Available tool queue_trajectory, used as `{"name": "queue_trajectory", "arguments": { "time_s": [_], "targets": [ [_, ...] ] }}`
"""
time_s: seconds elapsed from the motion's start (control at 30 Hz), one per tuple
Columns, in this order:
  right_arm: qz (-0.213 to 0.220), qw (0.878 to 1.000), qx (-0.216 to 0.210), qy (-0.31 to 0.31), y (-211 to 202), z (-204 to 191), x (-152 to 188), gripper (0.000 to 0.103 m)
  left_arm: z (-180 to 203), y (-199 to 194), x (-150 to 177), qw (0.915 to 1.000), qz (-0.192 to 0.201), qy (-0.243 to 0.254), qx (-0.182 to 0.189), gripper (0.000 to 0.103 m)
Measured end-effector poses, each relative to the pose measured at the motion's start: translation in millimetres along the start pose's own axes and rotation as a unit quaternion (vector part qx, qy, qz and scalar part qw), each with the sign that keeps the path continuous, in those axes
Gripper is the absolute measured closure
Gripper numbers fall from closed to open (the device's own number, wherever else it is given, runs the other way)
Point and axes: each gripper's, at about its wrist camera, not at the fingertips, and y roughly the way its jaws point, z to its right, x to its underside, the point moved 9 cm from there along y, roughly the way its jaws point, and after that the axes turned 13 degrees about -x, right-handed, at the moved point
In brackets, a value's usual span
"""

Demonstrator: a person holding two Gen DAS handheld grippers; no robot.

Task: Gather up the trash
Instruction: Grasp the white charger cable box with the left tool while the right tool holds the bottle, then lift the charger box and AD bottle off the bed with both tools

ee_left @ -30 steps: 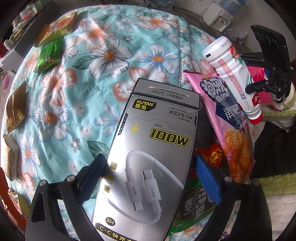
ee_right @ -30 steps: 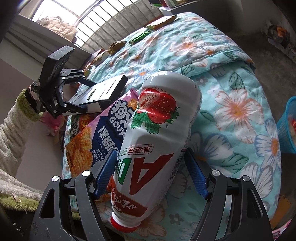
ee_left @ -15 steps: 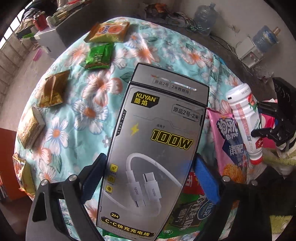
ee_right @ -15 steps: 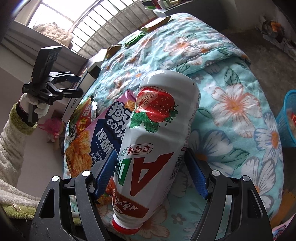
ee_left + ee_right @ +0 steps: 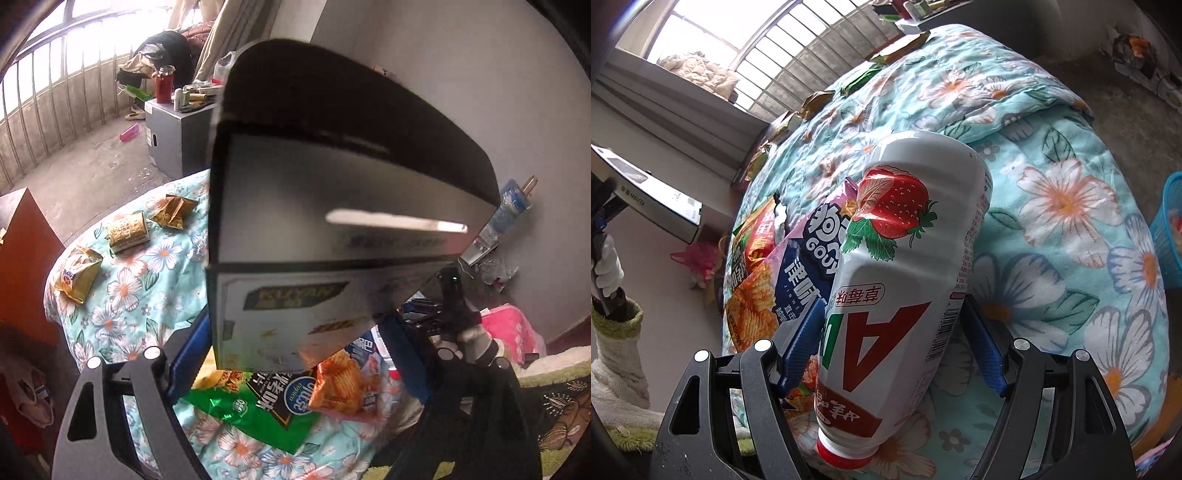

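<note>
Flowered bedding (image 5: 1052, 206) covers the bed, and above its near edge the right gripper (image 5: 892, 345) is clamped on a white strawberry-drink bottle (image 5: 905, 280), cap toward the camera. Beside it, snack bags (image 5: 783, 273) lie at the bed's near corner. Off to the side, the left gripper (image 5: 295, 354) holds a grey cable box (image 5: 332, 229) lifted clear of the bed, its jaws closing against the box's sides; gold wrappers (image 5: 125, 230) lie along the far edge.

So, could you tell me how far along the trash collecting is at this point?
Little looks finished: the blue basket holds something, too cropped to identify. In hand: the left claw carries the charging-cable box and its jaws are closing; the right claw grips the strawberry drink bottle. Left: the chip bags beneath them and gold snack wrappers on the floral quilt.
</note>
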Motion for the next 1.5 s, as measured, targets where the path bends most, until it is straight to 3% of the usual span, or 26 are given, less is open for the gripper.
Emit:
{"name": "queue_trajectory", "arguments": {
  "time_s": [0.1, 0.27, 0.43, 0.57, 0.73, 0.93, 1.1, 1.23, 1.5],
  "targets": [
    [-0.001, 1.000, 0.001, -0.001, -1, 0, 0, 0.031, 4, -25, 20, 0.9996, 0.005, -0.023, 0.015, 0.018],
    [-0.003, 1.000, 0.001, -0.001, 0, -1, 0, 0.031, -5, -39, 67, 0.9973, -0.029, -0.067, 0.009, 0.018],
    [-0.004, 1.000, 0.001, -0.002, 1, -2, 0, 0.031, -17, -31, 120, 0.9840, -0.100, -0.139, 0.049, 0.017],
    [-0.002, 1.000, -0.002, 0.001, 0, -1, 0, 0.031, -26, -3, 148, 0.9734, -0.136, -0.179, 0.045, 0.017],
    [0.001, 1.000, 0.003, 0.006, -2, -1, 2, 0.031, -34, 49, 149, 0.9765, -0.118, -0.179, -0.025, 0.017],
    [0.006, 1.000, 0.014, 0.012, -6, 0, 2, 0.031, -42, 92, 134, 0.9807, -0.052, -0.177, -0.065, 0.017],
    [0.005, 1.000, 0.023, 0.009, -4, -1, 0, 0.031, -47, 105, 146, 0.9745, -0.041, -0.213, -0.058, 0.014],
    [0.004, 1.000, 0.022, 0.014, 0, -1, -1, 0.031, -54, 109, 155, 0.9695, -0.029, -0.231, -0.077, 0.014],
    [0.004, 0.999, 0.021, 0.024, 5, 0, -3, 0.031, -53, 109, 165, 0.9608, -0.018, -0.272, -0.051, 0.014]
  ]
}}
